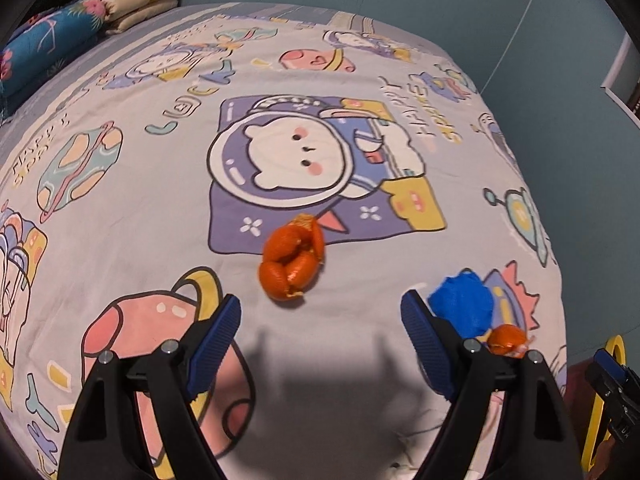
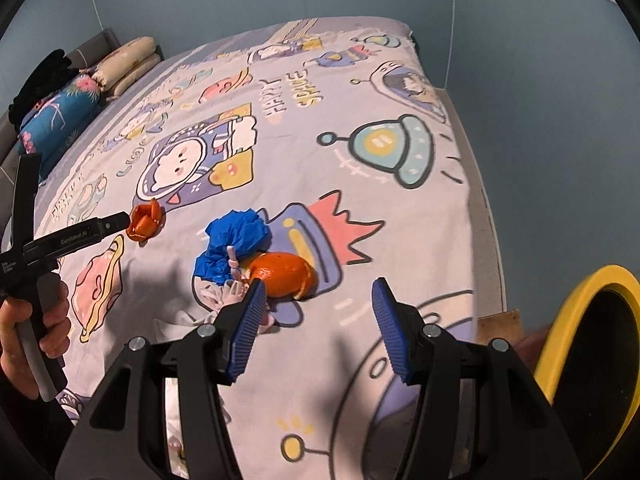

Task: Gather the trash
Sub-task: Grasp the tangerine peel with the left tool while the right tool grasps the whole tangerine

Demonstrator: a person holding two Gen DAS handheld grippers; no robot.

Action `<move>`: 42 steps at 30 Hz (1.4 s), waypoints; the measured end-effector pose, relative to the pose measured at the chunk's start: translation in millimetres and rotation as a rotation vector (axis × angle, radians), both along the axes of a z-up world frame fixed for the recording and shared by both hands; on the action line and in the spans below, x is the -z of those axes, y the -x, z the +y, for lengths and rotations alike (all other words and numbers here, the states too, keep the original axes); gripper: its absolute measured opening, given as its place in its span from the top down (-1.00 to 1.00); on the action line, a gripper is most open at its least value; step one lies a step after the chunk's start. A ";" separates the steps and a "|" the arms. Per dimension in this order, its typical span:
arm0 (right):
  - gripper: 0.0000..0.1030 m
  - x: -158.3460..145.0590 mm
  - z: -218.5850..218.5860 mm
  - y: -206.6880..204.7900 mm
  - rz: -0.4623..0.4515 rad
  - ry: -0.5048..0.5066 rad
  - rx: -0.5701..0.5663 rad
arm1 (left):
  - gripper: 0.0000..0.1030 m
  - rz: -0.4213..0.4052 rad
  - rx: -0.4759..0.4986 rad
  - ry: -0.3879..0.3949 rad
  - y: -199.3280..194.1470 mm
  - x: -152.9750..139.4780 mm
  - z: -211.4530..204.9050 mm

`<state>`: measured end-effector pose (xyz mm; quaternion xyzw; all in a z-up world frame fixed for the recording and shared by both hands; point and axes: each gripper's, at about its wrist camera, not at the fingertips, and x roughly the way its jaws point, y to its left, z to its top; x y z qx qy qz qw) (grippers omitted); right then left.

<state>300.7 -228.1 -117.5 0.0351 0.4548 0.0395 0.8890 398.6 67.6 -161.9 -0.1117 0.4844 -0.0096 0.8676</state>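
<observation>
A curled orange peel (image 1: 291,260) lies on the cartoon bedsheet (image 1: 160,208), just ahead of my open, empty left gripper (image 1: 320,320). It also shows in the right wrist view (image 2: 145,221), at the tip of the left gripper (image 2: 80,236). A crumpled blue paper (image 2: 234,242) and a second orange peel (image 2: 282,274) lie together just ahead-left of my open, empty right gripper (image 2: 318,320); a small doll figure (image 2: 236,276) lies beside them. The blue paper (image 1: 462,304) and second peel (image 1: 506,338) sit right of my left gripper.
A yellow-rimmed black bin (image 2: 592,356) stands off the bed's right edge. Folded pillows and a blue floral quilt (image 2: 60,116) lie at the bed's far left. A blue-green wall (image 2: 540,120) borders the bed on the right.
</observation>
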 end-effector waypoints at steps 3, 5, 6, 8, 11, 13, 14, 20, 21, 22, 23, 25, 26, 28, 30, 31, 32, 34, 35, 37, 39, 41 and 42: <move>-0.01 9.7 7.8 -10.0 0.023 0.003 -0.009 | -0.53 0.009 -0.008 0.009 -3.9 7.3 5.8; -0.01 16.1 12.3 -15.6 0.036 0.010 -0.016 | -0.53 0.017 -0.011 0.009 -6.2 13.1 8.5; -0.01 19.8 14.6 -18.4 0.044 0.013 -0.018 | -0.53 0.021 -0.010 0.009 -7.3 16.0 9.4; -0.01 24.7 17.9 -22.8 0.053 0.016 -0.022 | -0.53 0.027 -0.009 0.011 -9.3 21.1 10.8; -0.01 32.1 20.9 -29.8 0.066 0.021 -0.021 | -0.53 0.037 -0.010 0.016 -13.0 27.7 13.4; -0.01 37.3 22.2 -34.3 0.079 0.022 -0.022 | -0.53 0.043 -0.012 0.020 -15.6 31.5 14.6; -0.01 38.9 22.9 -35.3 0.082 0.023 -0.022 | -0.53 0.044 -0.012 0.022 -17.0 32.6 14.8; -0.01 48.9 27.6 -42.4 0.103 0.035 -0.031 | -0.53 0.050 -0.002 0.015 -25.8 39.2 12.1; -0.01 50.8 28.5 -43.7 0.107 0.037 -0.034 | -0.53 0.051 0.000 0.013 -27.4 40.4 11.1; -0.01 52.5 29.2 -44.9 0.110 0.038 -0.035 | -0.53 0.052 0.002 0.013 -29.1 41.7 10.1; -0.01 53.6 29.7 -46.0 0.113 0.040 -0.036 | -0.53 0.053 0.004 0.012 -30.4 42.5 9.6; 0.00 55.7 30.9 -48.3 0.115 0.044 -0.042 | -0.53 0.056 0.003 0.008 -33.9 45.1 7.9; 0.00 56.1 31.5 -49.3 0.114 0.044 -0.043 | -0.53 0.057 0.002 0.008 -35.0 46.2 7.6; 0.00 56.8 33.6 -51.5 0.113 0.047 -0.049 | -0.53 0.060 0.004 0.006 -38.6 48.6 5.8; 0.01 58.2 36.1 -53.2 0.116 0.048 -0.059 | -0.53 0.062 0.008 -0.002 -41.8 51.0 4.0; 0.01 59.2 37.3 -53.9 0.118 0.048 -0.063 | -0.53 0.062 0.010 -0.005 -42.4 51.9 3.4; 0.01 60.0 38.3 -54.4 0.119 0.046 -0.066 | -0.53 0.062 0.011 -0.007 -43.4 52.9 3.2; 0.04 60.9 40.9 -55.2 0.121 0.044 -0.073 | -0.53 0.065 0.011 -0.008 -46.3 55.6 3.2; 0.08 61.0 42.3 -55.6 0.121 0.044 -0.076 | -0.52 0.066 0.010 -0.007 -47.7 56.4 3.4; 0.12 61.7 47.0 -55.8 0.117 0.053 -0.087 | -0.50 0.067 0.010 -0.009 -51.0 58.5 3.3; 0.14 62.1 51.3 -56.2 0.109 0.069 -0.099 | -0.45 0.065 0.011 -0.018 -53.6 59.8 2.8; 0.15 62.5 53.0 -56.8 0.103 0.076 -0.104 | -0.38 0.063 0.013 -0.029 -55.8 60.6 2.6; 0.16 63.3 53.2 -57.6 0.105 0.075 -0.105 | -0.36 0.061 0.015 -0.033 -56.7 60.9 2.0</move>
